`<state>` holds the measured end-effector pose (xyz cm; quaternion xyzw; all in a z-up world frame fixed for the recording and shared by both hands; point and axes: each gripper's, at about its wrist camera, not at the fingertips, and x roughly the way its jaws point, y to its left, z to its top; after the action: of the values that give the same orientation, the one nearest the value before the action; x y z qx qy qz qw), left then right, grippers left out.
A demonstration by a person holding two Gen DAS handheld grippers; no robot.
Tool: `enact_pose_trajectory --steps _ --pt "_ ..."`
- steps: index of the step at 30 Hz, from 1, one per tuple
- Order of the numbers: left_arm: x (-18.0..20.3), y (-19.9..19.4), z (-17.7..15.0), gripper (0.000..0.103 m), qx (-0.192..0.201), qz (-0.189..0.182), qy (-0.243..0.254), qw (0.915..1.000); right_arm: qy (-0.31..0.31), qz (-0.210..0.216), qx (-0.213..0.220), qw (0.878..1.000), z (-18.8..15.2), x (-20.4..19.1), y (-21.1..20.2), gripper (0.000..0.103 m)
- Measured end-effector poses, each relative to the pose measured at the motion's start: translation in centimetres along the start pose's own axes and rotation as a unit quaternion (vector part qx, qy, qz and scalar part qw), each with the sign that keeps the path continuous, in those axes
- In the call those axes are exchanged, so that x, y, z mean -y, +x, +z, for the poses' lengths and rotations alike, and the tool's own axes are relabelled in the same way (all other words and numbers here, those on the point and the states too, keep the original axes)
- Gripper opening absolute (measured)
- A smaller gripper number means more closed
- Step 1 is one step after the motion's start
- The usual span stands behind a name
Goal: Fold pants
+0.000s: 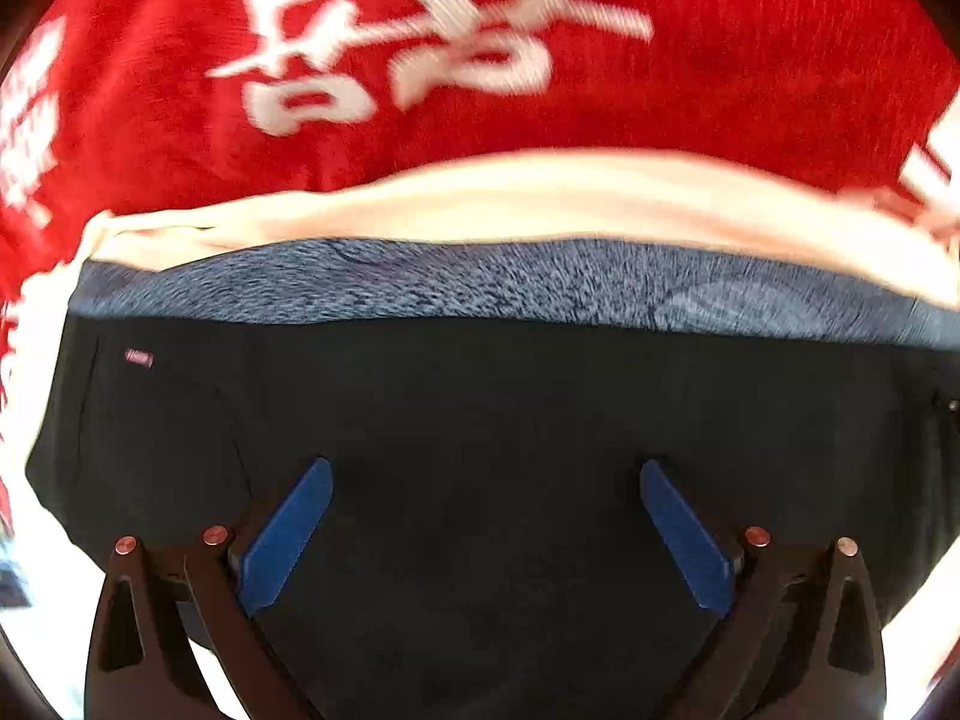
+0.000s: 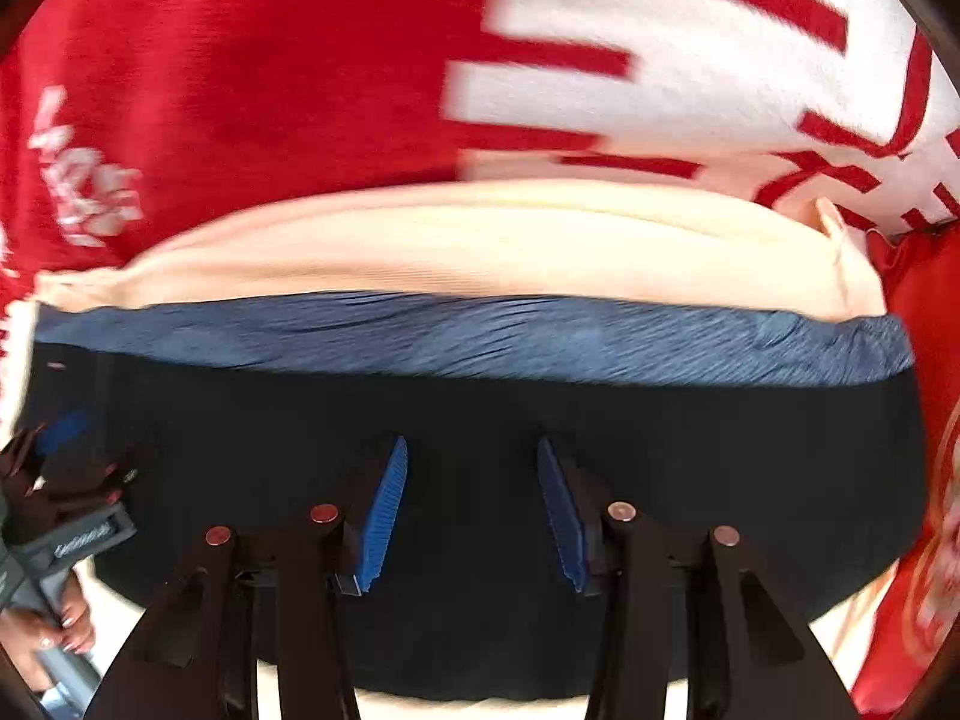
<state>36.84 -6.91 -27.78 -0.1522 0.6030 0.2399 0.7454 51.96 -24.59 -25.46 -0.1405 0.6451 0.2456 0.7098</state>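
Below the left wrist camera, the black pants (image 1: 480,450) lie spread flat, filling the lower half of the picture, with a small pink label (image 1: 138,358) near their far left corner. The left gripper (image 1: 486,531) hovers over the dark cloth with its blue fingers (image 1: 288,534) spread wide and nothing between them. Just beyond the pants' far edge lies a blue garment (image 1: 480,282), then a cream garment (image 1: 480,204), and behind both a red cloth with white characters (image 1: 720,78). The picture is smeared by motion, so fine creases in the black cloth cannot be read.

From the right wrist camera, the same pants (image 2: 480,420) sit below the right gripper (image 2: 473,507), whose jaws also stand apart and hold nothing, though the gap is narrower than the left's. At the left edge the other gripper's blue finger and dark frame show over the pants, with painted fingernails on the handle (image 2: 72,624) below it. The blue garment (image 2: 480,336) and the cream garment (image 2: 480,240) again border the far edge, touching or nearly so.

The likely risk is a bad pinch: closing on only the top layer, or too far from an edge, would drag the pants askew rather than fold them. A fold carried toward the far side could also catch or bury the blue garment, which stands right in the path.
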Motion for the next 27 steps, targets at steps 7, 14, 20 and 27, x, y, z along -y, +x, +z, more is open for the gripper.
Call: enact_pose_trajectory --steps 7,14,20,27 --pt "0.4 -0.2 0.0 0.103 0.004 0.001 0.017 0.9998 0.094 -0.107 0.029 0.989 2.0 10.4 -1.4 0.048" --pt "2.0 -0.6 0.0 0.103 0.016 0.023 0.032 0.9991 0.1 -0.185 0.048 0.976 -0.4 17.0 -3.4 0.057" --pt "1.8 -0.3 -0.1 0.103 0.019 0.028 0.038 0.9987 0.131 -0.111 0.066 0.983 -4.9 13.2 -7.0 0.06" --pt "2.0 0.0 -0.2 0.103 0.021 0.027 0.03 0.999 0.112 -0.096 0.057 0.987 -10.1 8.7 -4.0 0.071"
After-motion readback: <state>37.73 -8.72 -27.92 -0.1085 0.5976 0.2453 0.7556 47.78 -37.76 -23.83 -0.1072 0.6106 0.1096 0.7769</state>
